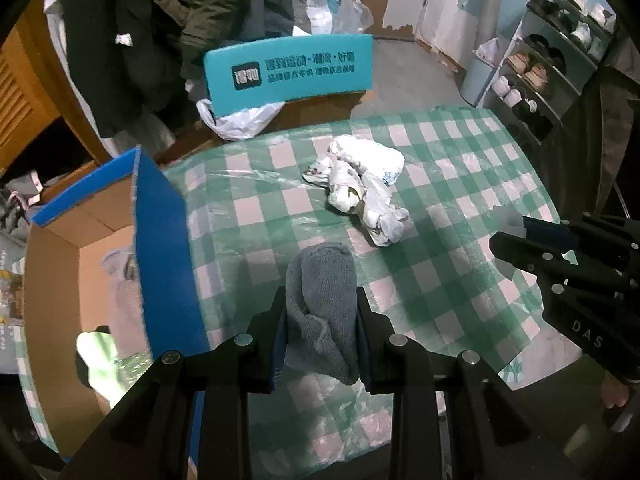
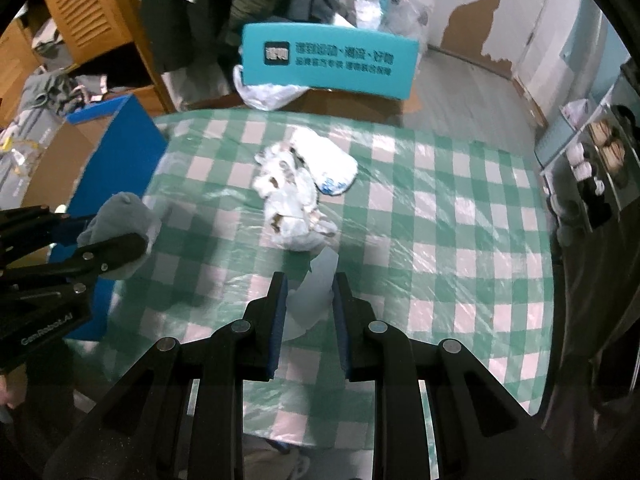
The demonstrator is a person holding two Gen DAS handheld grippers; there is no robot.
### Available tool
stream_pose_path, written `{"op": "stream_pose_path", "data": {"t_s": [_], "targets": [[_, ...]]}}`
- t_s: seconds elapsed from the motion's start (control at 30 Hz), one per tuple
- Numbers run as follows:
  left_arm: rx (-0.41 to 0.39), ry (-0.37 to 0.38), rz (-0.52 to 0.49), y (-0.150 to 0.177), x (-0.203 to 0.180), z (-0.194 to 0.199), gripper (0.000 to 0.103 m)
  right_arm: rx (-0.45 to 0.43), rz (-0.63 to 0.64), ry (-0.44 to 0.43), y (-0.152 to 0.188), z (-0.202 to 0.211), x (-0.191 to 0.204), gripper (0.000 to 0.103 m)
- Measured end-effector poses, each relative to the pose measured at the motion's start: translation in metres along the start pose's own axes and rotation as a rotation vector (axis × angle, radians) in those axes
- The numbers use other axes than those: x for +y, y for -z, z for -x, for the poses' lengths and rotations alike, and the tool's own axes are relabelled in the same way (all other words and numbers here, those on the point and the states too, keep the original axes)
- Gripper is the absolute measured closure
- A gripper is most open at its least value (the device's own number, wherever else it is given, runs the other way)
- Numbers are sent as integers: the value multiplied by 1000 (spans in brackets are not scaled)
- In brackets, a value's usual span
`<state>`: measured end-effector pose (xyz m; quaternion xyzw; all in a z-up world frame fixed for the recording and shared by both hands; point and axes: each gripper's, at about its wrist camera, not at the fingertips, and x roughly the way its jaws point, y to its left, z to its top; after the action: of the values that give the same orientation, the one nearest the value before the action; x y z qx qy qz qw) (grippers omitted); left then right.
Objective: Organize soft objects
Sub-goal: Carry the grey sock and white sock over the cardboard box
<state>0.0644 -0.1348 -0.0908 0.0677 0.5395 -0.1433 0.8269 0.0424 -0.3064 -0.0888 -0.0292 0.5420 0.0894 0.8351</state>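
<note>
Beside the box (image 1: 100, 240), the left tongs (image 1: 320, 316) grip a grey sock (image 1: 324, 280) for stowing; the right tongs (image 2: 308, 296) pinch what looks like thin plastic (image 2: 316, 288).

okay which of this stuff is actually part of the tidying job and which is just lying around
Job: grey cloth in left gripper; pale plastic piece in right gripper; crumpled white bags; blue cardboard box.
Lying about: teal chair; shoe rack; hanging coats.
</note>
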Motion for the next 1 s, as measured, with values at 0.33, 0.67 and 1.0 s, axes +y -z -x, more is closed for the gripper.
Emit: {"op": "stream_pose_path", "data": {"t_s": [0.33, 0.67, 1.0], "targets": [[-49, -27, 19, 9, 19, 28, 74, -44, 59, -43, -7, 21, 30, 83], [-68, -43, 59, 19, 45, 42, 74, -59, 111, -85, -20, 28, 63, 83], [-86, -60, 107, 30, 74, 54, 74, -60, 163, -123, -30, 26, 99, 83]]}}
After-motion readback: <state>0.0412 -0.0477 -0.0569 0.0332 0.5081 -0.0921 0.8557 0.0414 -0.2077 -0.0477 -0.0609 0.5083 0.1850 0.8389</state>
